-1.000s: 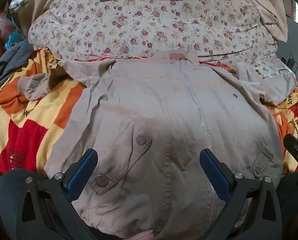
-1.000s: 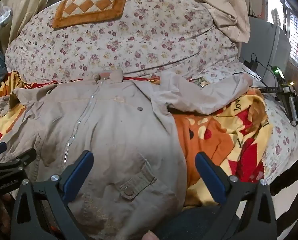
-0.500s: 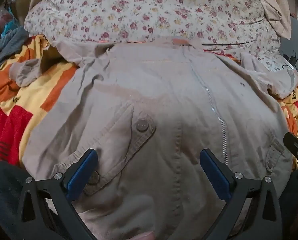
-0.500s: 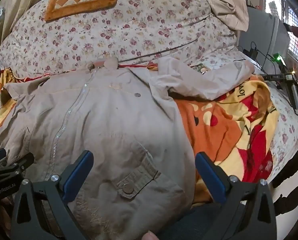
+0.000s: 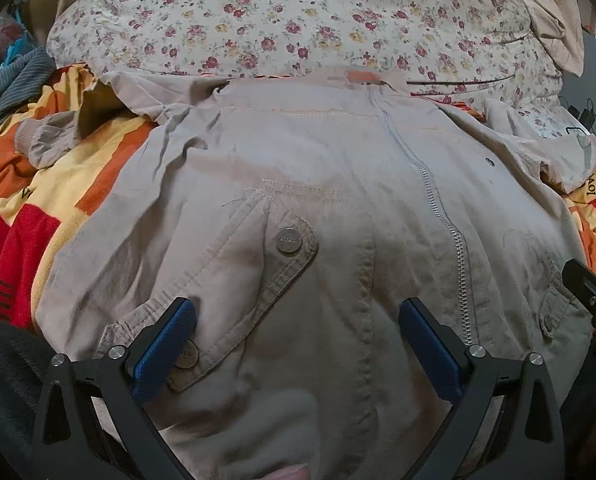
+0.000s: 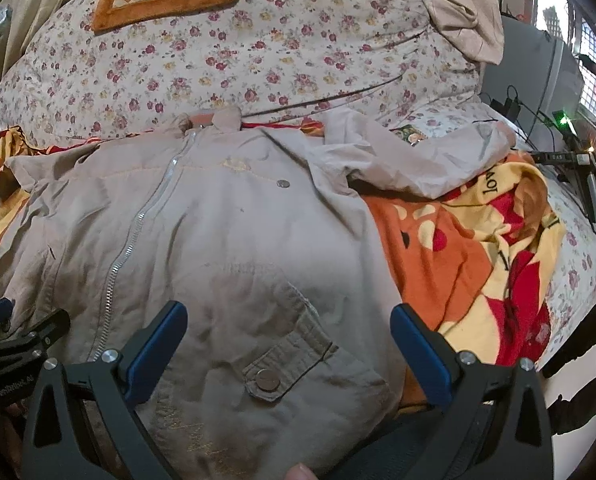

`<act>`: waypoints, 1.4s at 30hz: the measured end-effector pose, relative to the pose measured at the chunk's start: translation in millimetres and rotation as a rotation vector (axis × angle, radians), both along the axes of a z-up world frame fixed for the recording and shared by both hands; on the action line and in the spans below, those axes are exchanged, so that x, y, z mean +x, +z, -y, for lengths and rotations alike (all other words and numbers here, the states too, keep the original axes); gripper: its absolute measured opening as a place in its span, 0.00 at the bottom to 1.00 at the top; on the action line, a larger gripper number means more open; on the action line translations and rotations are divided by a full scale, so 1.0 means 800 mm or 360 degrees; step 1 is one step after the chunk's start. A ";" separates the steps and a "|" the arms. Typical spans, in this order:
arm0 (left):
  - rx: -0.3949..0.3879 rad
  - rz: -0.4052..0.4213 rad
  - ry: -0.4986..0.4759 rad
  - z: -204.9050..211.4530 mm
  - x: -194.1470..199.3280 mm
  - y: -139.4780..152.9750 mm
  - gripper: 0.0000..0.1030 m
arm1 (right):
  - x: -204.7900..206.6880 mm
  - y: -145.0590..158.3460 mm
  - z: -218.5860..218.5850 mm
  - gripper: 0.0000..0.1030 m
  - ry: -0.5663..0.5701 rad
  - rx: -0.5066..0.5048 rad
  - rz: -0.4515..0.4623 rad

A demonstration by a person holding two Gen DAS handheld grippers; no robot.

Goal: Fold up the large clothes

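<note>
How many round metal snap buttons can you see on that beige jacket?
4 on the jacket: two on the left pocket flap, one on the right pocket flap, one small snap on the chest. Others may hide in folds.

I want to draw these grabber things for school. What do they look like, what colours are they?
Each grabber is a black frame shaped like a wide V, with triangle cut-outs and round silver bolts. The left gripper and the right gripper both carry two long blue pads with a bumpy, grippy surface. Seen from the right wrist, the other grabber's black side has small white lettering, too tiny to read.
</note>
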State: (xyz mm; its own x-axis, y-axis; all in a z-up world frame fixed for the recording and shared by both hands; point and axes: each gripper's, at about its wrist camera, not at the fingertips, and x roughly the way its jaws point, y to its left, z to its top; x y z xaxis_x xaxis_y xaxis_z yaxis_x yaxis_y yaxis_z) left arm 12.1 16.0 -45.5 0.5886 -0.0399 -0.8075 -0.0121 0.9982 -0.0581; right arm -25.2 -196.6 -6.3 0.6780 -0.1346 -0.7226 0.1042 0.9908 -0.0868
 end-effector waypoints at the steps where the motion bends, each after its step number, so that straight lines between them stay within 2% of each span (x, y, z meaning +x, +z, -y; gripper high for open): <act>1: 0.0003 0.0000 -0.0002 0.000 0.000 0.000 0.93 | 0.000 -0.001 0.001 1.00 -0.0003 0.0004 -0.0005; 14: 0.0048 -0.0007 -0.0014 0.010 0.001 -0.006 0.93 | 0.000 -0.012 0.019 1.00 -0.0036 0.0049 -0.0019; 25: 0.0020 0.0026 -0.0031 0.012 0.001 -0.006 0.93 | 0.001 -0.019 0.025 1.00 -0.0054 0.0075 -0.0006; 35: -0.0054 0.0076 -0.0075 0.020 0.004 -0.003 0.93 | -0.007 -0.011 0.026 1.00 -0.0056 0.0122 0.0082; 42: -0.0047 0.0097 -0.0090 0.026 0.003 0.003 0.93 | -0.007 -0.008 0.033 1.00 -0.0062 0.0174 0.0103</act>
State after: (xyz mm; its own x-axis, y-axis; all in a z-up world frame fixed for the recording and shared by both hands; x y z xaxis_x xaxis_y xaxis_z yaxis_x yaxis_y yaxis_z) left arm 14.6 -4.9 -43.2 0.6329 -0.0976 -0.7681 0.0487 0.9951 -0.0862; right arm -31.0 -223.0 -13.0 0.7196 -0.0844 -0.6892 0.1446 0.9890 0.0299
